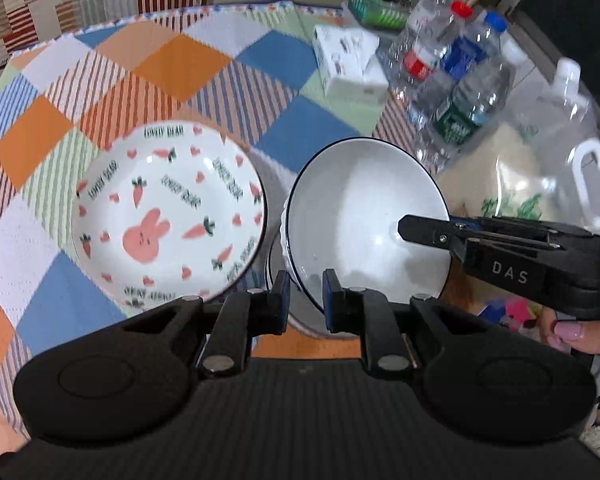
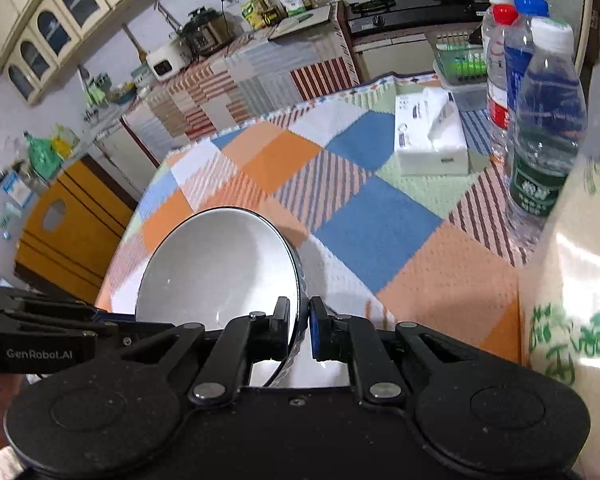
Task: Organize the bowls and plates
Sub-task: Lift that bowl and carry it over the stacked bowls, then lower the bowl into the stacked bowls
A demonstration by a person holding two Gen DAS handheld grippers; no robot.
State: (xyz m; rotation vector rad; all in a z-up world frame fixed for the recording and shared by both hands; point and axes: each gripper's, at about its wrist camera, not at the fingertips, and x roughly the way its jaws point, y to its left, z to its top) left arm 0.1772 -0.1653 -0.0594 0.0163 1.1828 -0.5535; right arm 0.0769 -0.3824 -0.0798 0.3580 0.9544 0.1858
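The right gripper (image 2: 299, 328) pinches the white bowl (image 2: 220, 268) by its rim, tilted; the left gripper (image 1: 306, 300), jaws spread, flanks the near rim; next likely setting it level, beside the bunny plate (image 1: 168, 216).

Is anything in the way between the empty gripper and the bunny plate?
Nothing visible is. The left gripper is open, and the bunny plate lies just ahead to its left on bare cloth. The white bowl, pinched at its rim by the right gripper, is on the other side, beside the plate.

The table's checked cloth (image 1: 204, 60) (orange, blue, striped) carries a rabbit plate (image 1: 168, 216), tissue box (image 1: 348, 60), bottles (image 1: 460, 80).
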